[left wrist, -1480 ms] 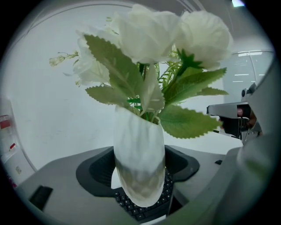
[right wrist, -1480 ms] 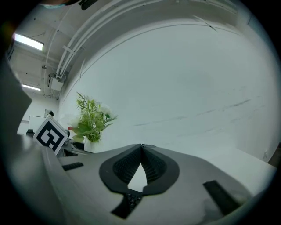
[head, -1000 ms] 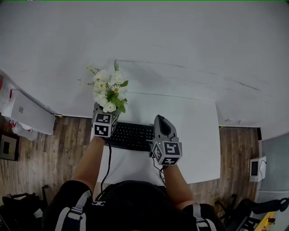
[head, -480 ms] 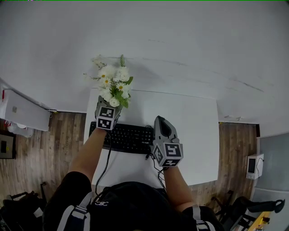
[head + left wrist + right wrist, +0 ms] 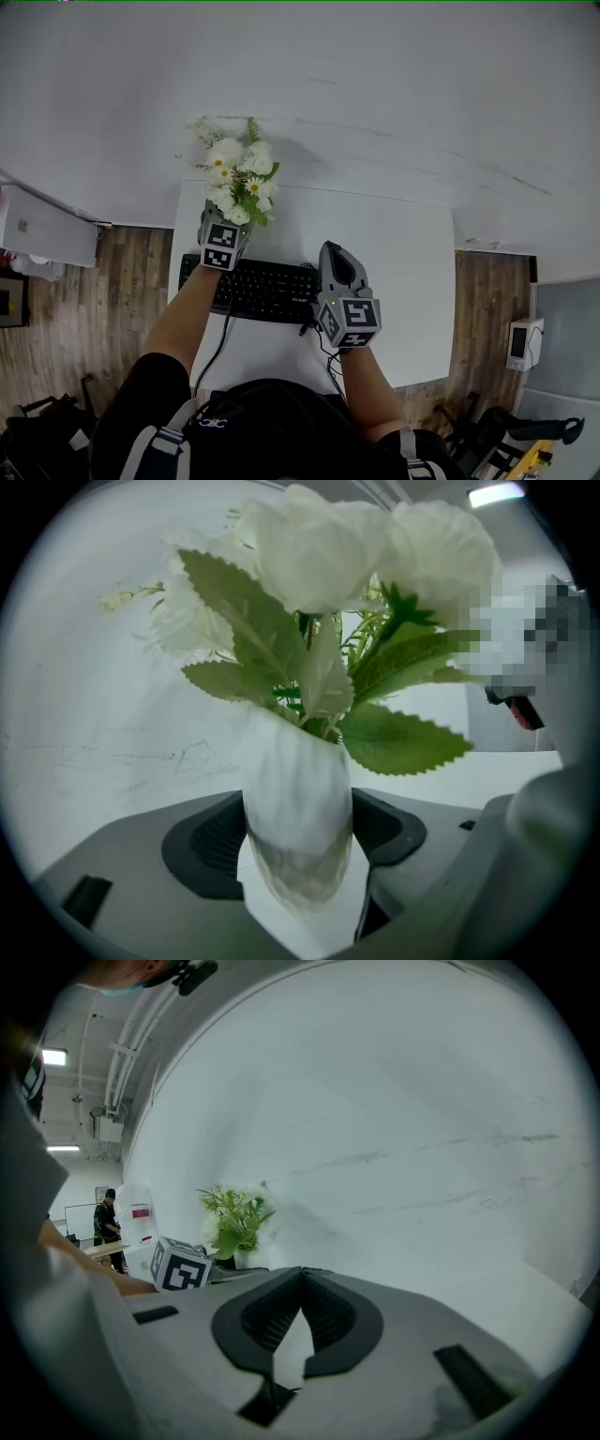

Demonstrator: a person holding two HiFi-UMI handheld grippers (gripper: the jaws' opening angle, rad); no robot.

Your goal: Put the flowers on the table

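the flowers (image 5: 239,178) in their vase (image 5: 298,827) are pinched by the left gripper (image 5: 228,225) over the table's (image 5: 394,253) 10 o'clock corner. the right gripper's (image 5: 336,255) jaws are pressed together, empty. the flowers seem not yet set down.

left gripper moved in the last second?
Yes. The left gripper, holding the flowers, went forward past the keyboard's back edge, toward the wall.

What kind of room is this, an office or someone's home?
Likely an office or lab workspace: a white desk against a bare white wall, a black keyboard on it, and wood flooring.
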